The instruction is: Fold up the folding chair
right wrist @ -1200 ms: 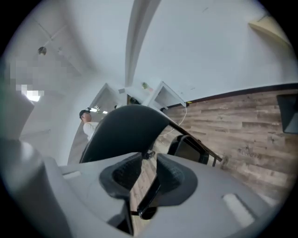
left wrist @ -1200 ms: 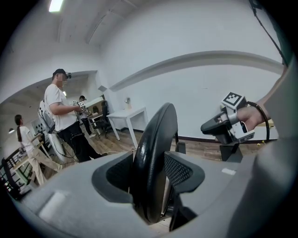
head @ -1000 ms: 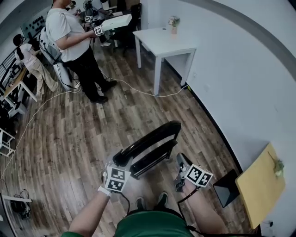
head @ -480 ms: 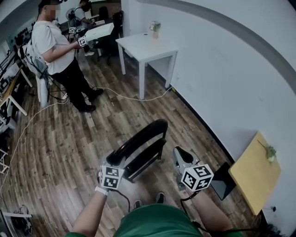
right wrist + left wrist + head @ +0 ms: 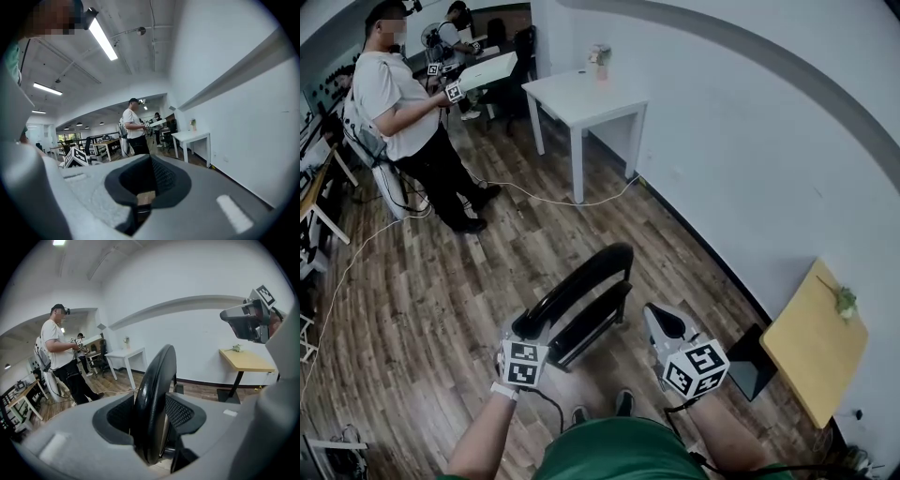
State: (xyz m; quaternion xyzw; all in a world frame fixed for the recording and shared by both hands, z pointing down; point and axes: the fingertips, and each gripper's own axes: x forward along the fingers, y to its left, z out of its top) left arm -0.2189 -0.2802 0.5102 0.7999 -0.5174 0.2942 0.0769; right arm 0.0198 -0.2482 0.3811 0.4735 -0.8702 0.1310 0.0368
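Black tubing and a black seat panel are lying almost flat against each other: the folding chair [image 5: 577, 281] is standing collapsed on the wooden floor [image 5: 441, 309], in the lower middle of the head view, just ahead of the person's feet. The left gripper [image 5: 528, 333] is clamping the chair's curved top rail. In the left gripper view that rail is running upright between the jaws, which are standing partly apart with their pads pressing on either side of it. The right gripper [image 5: 659, 319] is hanging free at lower right of centre, beside the chair but apart from it. Its jaws are closed fully together on nothing, and its own view is showing only the room beyond them.

Judging from this, the folding itself is looking done or nearly done, and the step in hand is steadying the collapsed chair with one gripper. Whether the seat is sitting fully flush against the back I cannot tell.

The next move is calling for the right jaws to open before they can take hold anywhere. They would then either be pressing the seat home or taking a second hold on the rail, so the chair can be leaned against the white wall [image 5: 750, 169] at the right or laid down. The left grip needs to be holding firm meanwhile, since the chair is balancing on narrow feet.
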